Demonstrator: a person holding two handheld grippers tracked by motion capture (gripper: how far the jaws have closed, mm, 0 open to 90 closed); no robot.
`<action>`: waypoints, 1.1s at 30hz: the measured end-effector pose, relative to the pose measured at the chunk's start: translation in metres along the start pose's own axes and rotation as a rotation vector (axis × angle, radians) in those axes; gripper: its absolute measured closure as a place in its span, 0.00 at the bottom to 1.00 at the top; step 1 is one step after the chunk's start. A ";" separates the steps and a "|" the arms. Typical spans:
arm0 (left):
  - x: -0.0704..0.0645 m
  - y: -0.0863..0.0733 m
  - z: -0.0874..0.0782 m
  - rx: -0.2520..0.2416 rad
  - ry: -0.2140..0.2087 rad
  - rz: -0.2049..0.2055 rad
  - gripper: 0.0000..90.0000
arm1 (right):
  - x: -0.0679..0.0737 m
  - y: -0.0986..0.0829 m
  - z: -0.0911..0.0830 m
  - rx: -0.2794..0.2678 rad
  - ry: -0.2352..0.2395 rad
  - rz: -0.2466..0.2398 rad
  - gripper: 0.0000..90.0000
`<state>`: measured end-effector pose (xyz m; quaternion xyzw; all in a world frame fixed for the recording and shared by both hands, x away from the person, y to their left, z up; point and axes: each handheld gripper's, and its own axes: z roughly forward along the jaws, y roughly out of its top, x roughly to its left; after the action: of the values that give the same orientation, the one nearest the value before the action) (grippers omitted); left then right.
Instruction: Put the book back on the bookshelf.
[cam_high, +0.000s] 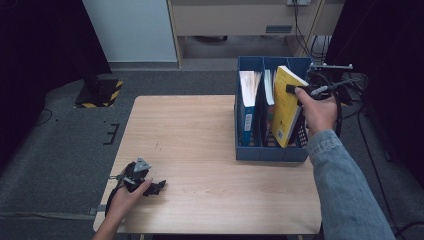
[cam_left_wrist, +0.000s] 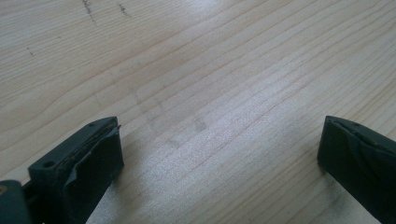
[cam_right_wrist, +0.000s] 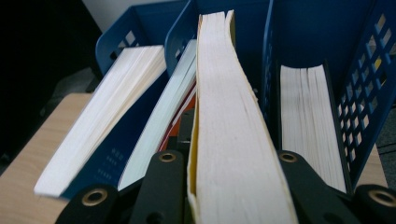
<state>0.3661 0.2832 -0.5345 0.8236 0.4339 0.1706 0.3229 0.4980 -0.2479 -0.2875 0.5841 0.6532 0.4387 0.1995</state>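
High view: right gripper (cam_high: 291, 89) pinches yellow book (cam_high: 286, 105), tilted in blue file rack (cam_high: 270, 152) at table's right. Risk: book snags divider, tips rack.
Left gripper view: left gripper (cam_left_wrist: 219, 154) spread, idle on table (cam_left_wrist: 196, 70).
Right gripper view: jaws clamp page block; thin grip could slip.

Yellow book (cam_high: 286, 107), thick paperback, yellow cover, cream page edges. My right tool (cam_high: 295, 90) is clamped on its upper edge, one jaw on each cover. The book stands tilted, top leaning away from me, bottom corner down inside the blue rack (cam_high: 270, 152), top half sticking out above the rack wall. It sits in the rack's right part, at the table's (cam_high: 200, 150) right side. In the right gripper view the page block (cam_right_wrist: 229, 140) runs up between my jaws, slightly bowed. Exact compartment: can't tell for sure.
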 end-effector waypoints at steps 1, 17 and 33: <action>0.000 0.000 0.000 0.000 -0.001 0.001 0.00 | 0.000 0.000 0.002 -0.011 -0.004 0.006 0.82; -0.001 0.001 0.001 -0.001 -0.006 0.007 0.00 | -0.002 -0.018 0.032 0.003 -0.030 0.017 0.82; -0.002 0.002 0.002 -0.001 -0.011 0.011 0.00 | -0.003 -0.037 0.042 0.038 -0.029 -0.001 0.81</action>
<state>0.3673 0.2798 -0.5348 0.8267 0.4276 0.1682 0.3246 0.5094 -0.2344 -0.3406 0.5937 0.6588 0.4176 0.1979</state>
